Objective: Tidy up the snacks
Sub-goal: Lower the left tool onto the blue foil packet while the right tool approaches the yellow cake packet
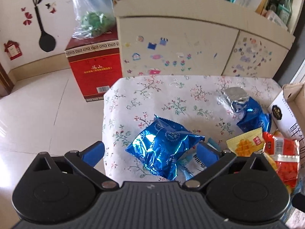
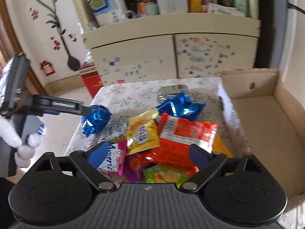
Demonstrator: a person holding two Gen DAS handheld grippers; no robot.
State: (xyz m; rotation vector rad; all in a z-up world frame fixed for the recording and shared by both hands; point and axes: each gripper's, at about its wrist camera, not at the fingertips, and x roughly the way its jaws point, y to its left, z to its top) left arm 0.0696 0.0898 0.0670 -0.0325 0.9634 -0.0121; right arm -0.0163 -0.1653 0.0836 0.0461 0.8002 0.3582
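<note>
Fig.: snack sorting on a small worktop [image 1: 152,95] w/ floral cloth, seen from beside it.

(a) Left tool [image 1: 150,146]: jaws wide open, angled down over the worktop's near-left part. A blue foil packet [image 1: 164,148] lies between the fingers; its right corner is at the right finger, the left finger stands clear of it, so no grip. In the right wrist view the same tool comes in from the left, its tip at that packet, w/ a white-gloved hand [image 2: 21,145] on the handle.

(b) Right tool [image 2: 147,146]: jaws spread wide, nothing clamped, hovering over the main snack pile. Directly ahead: yellow packet [image 2: 142,131] and red packet [image 2: 186,131], overlapping; a green packet [image 2: 162,174] and a pink-and-white packet [image 2: 114,156] nearer the tool, partly under the others.

(c) Farther back: second blue packet [image 2: 181,106] w/ a silver foil packet [image 2: 171,89] just behind it, touching.

(d) Cardboard box [image 2: 266,114]: open-topped, at the worktop's right side, just beside the pile; the inside part in view is bare.

(e) Bkgd: cream cabinet [image 1: 171,47] w/ stickers; red carton [image 1: 95,72] on the floor, a plastic bag [image 1: 91,15] on top.
</note>
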